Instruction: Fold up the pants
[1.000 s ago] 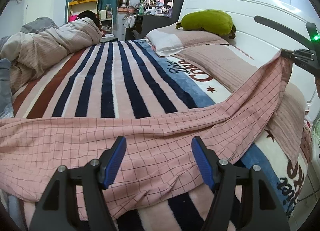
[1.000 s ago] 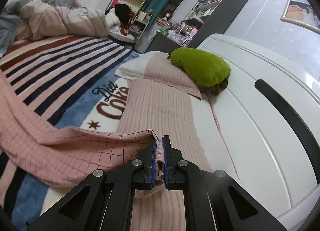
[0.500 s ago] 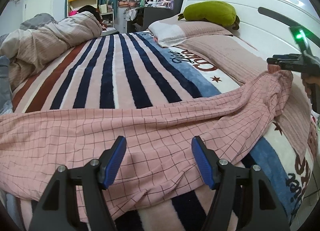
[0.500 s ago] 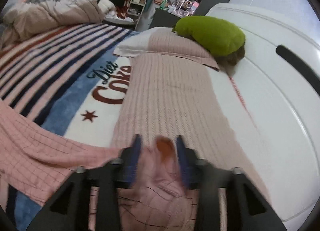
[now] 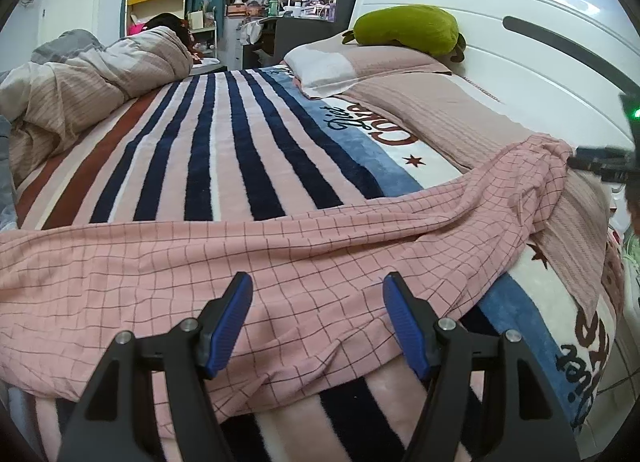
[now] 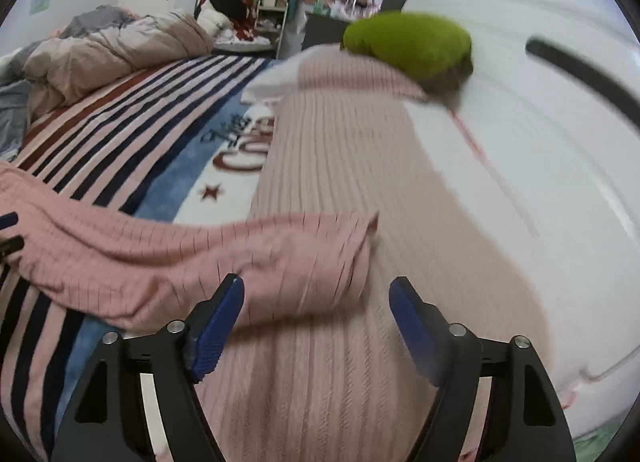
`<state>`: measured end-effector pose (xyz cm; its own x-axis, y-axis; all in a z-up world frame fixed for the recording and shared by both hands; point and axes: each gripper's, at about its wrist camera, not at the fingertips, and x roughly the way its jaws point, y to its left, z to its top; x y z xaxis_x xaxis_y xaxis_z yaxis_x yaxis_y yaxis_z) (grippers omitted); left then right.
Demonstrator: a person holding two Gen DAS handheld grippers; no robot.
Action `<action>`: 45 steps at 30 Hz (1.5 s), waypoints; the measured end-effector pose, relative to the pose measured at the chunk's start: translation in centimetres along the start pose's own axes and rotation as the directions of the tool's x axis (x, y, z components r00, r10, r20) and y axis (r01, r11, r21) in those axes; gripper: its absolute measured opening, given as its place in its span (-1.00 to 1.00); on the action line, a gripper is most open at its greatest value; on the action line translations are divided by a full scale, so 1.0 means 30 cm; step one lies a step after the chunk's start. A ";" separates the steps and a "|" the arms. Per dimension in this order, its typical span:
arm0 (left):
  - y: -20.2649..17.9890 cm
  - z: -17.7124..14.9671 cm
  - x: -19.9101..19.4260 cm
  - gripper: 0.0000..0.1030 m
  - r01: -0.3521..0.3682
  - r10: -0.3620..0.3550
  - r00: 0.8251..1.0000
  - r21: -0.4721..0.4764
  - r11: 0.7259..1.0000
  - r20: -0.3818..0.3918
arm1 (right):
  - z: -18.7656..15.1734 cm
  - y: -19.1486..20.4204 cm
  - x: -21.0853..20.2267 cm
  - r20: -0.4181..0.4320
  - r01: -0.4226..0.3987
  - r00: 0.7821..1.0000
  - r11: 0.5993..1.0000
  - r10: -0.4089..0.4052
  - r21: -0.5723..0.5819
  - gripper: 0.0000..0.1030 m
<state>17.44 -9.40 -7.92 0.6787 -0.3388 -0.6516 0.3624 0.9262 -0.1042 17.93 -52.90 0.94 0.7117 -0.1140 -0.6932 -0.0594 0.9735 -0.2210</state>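
Now the pants (image 5: 280, 254) are lying spread across the near end of the bed (image 5: 208, 150), running from the left edge of the left wrist view toward the headboard (image 5: 500, 46) at the right.

1. Left gripper (image 5: 318, 322): its fingers (image 5: 228, 322) are standing apart above the checked cloth and are gripping nothing. This is matching the picture of 1 second ago.

2. Right gripper (image 6: 316, 328): its jaws are opening at this moment. 1 second ago the fingers (image 6: 216, 330) were clamped on the pants end and were holding it raised off the bed. In the blurred right wrist view the released end (image 6: 320, 246) is lying on the ribbed pillow (image 6: 340, 150), just ahead of the fingers, with no pad pressing on it.

3. Meaning for the task: the garment is being laid out flat, not yet folded. The step in hand appears to be the end of the spreading phase. The released end is looking bunched, so it is probably needing smoothing before a fold is started.
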 end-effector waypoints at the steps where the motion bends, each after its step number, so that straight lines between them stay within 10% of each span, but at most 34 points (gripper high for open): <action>1: -0.001 0.000 -0.002 0.24 0.001 -0.001 1.000 0.002 1.000 0.000 | -0.016 -0.005 0.019 -0.005 -0.026 1.000 1.000 0.026 0.001 0.39; 5: 0.002 -0.002 -0.010 0.24 0.000 0.000 1.000 0.005 1.000 0.001 | -0.036 -0.008 0.077 0.024 -0.081 0.996 0.997 0.081 0.009 0.21; 7: 0.007 -0.001 -0.012 0.24 -0.003 0.003 1.000 -0.001 1.000 0.003 | -0.025 0.010 0.091 0.019 -0.082 0.996 0.997 0.082 -0.013 -0.68; 12: 0.021 -0.001 -0.019 0.24 0.005 -0.005 1.000 -0.020 1.000 0.015 | 0.033 0.087 0.038 0.040 -0.033 0.998 0.995 0.037 -0.098 -0.83; 23: 0.030 -0.009 -0.054 0.24 0.062 -0.061 0.997 -0.024 0.998 0.045 | 0.209 0.165 -0.193 -0.018 0.123 0.992 0.980 -0.127 -0.156 -0.81; 33: 0.023 -0.016 -0.019 0.24 0.032 -0.032 0.999 -0.015 0.999 0.014 | 0.141 0.041 -0.053 -0.052 0.297 0.950 0.943 -0.307 -0.150 -0.59; 41: 0.017 -0.010 -0.009 0.24 -0.007 0.007 1.000 -0.028 1.000 -0.003 | 0.037 -0.086 -0.104 0.002 0.122 0.993 0.993 -0.122 0.006 -0.40; 45: -0.001 -0.005 -0.009 0.24 -0.006 0.006 1.000 -0.018 1.000 -0.010 | -0.037 -0.081 -0.106 -0.005 -0.117 0.993 0.993 0.117 -0.014 0.24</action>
<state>17.14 -9.30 -7.85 0.6745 -0.3321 -0.6594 0.3472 0.9309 -0.1137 15.04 -55.12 2.91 0.6963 -0.0006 -0.7177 -0.1518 0.9772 -0.1481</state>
